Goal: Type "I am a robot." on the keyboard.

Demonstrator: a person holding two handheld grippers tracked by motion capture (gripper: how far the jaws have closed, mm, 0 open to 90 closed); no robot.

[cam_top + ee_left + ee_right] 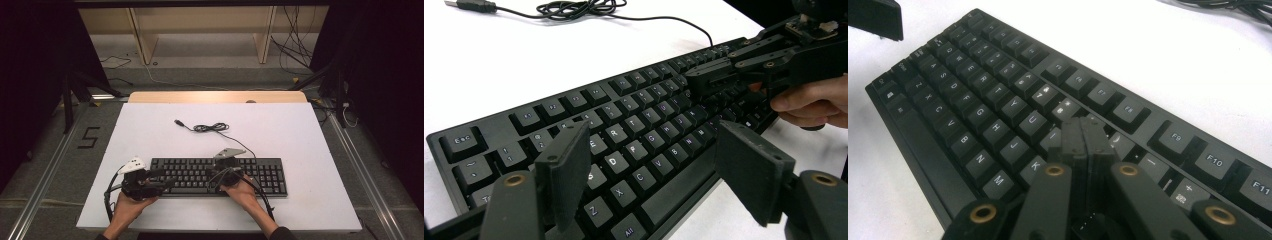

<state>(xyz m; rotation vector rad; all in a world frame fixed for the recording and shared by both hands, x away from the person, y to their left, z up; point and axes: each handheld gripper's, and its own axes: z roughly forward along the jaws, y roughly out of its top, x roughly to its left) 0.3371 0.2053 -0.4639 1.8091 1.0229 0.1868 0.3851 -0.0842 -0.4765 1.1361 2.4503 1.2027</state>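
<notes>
A black keyboard (265,175) lies across the near half of the white table (300,135). My left gripper (162,178) hovers at its left end, jaws open and empty. In the left gripper view the two pads of that gripper (656,165) straddle the lower letter rows of the keyboard (634,115). My right gripper (214,175) is over the middle keys, its jaws shut together with nothing between them. Its closed tips (1082,135) point down at the keyboard (978,90) near the I and K keys; I cannot tell whether they touch. The right gripper (704,80) also reaches in from the right.
The keyboard's black cable (210,128) lies coiled on the table behind it, ending in a loose USB plug (178,122). The cable (579,7) and plug (474,5) lie at the back. Bare white table surrounds the keyboard. A wooden edge (217,96) runs along the far side.
</notes>
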